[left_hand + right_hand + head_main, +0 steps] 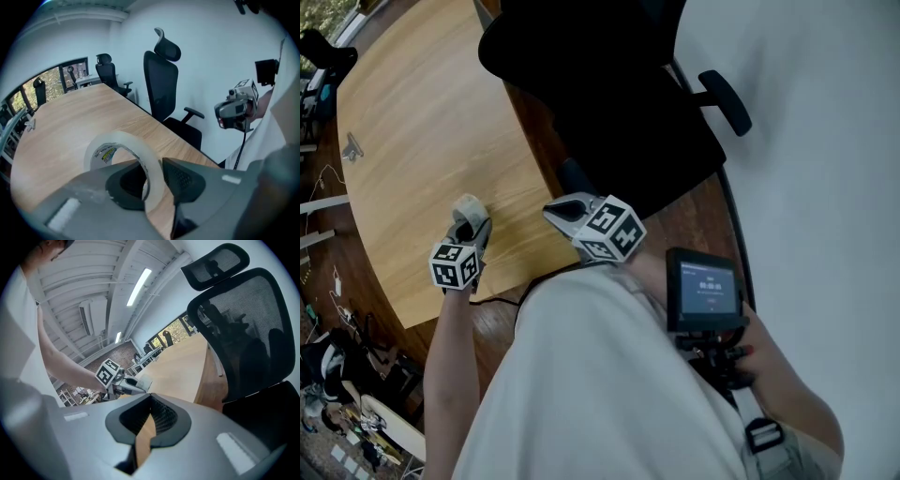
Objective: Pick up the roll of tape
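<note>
My left gripper [154, 180] has the roll of tape [119, 137]. The jaws are partly closed and clamp the roll's wall. One pad sits inside the ring and the other presses on the outside. The roll is clear tape on a core with a printed label inside. It stands on edge in my grip, tilted, and the wood shows through its hole. Its lower rim is hidden behind the jaws, so I cannot tell whether it touches the table [422, 122].

From my head view the roll is over the near edge of the light wooden table, just ahead of the marker cube [455, 265] on that gripper.

My right gripper [149, 416] is off to the side, near the table's edge and just in front of the black office chair [609, 103]. Its jaws are drawn together at the tips. Only a thin sliver of wood shows between them, and they hold nothing. A small screen [705, 289] sits against my white shirt, below the right gripper in the head view.
</note>
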Demonstrator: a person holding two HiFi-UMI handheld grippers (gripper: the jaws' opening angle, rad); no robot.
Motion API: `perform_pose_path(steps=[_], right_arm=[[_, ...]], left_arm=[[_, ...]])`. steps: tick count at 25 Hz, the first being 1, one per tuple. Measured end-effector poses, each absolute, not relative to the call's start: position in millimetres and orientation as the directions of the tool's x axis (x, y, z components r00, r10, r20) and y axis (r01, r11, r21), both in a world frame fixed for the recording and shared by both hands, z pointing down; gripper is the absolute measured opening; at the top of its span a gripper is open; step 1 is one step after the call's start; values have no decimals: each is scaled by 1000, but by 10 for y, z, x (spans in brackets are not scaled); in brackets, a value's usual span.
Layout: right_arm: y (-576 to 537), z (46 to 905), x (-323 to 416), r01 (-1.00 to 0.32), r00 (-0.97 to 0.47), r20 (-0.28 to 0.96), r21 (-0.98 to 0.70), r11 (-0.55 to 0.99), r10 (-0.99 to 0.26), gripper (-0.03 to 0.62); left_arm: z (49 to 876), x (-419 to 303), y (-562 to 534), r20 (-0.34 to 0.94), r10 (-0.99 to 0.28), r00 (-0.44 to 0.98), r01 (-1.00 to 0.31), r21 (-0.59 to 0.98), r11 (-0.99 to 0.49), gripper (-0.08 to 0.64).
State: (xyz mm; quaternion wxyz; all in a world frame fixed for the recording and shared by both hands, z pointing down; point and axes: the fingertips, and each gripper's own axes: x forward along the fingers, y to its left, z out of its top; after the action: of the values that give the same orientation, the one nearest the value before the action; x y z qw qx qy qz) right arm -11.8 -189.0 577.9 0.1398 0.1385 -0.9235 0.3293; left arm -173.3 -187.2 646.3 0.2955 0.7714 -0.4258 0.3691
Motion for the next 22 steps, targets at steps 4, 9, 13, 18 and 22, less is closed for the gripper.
perform_pose_path(steps=[4,9,13,18,22], right_arm=[[-1844,5748,-141,-321,-928,350,-565,760,-132,6],[-1818,5708,-213,-301,-929,351,-531,792,-118,6],[-1776,5635,-298,-297,-931,344,-512,806,-124,6],[-1646,5442,-431,-277,-933,337,-451,848,-126,6],[-1298,5168,-632,-268,-937,322,-413,870,-135,6]], left_arm=[[6215,-1673,-1777,719,-549,427,-892,235,-387,114],[6012,-1558,-1525,601,-646,472,-881,349,-319,114],[5857,-1496,-1261,527,-698,484,-869,386,-311,115],[5563,-1499,-988,407,-780,476,-853,431,-295,115],[5195,-1589,-584,279,-823,494,-801,513,-307,115]])
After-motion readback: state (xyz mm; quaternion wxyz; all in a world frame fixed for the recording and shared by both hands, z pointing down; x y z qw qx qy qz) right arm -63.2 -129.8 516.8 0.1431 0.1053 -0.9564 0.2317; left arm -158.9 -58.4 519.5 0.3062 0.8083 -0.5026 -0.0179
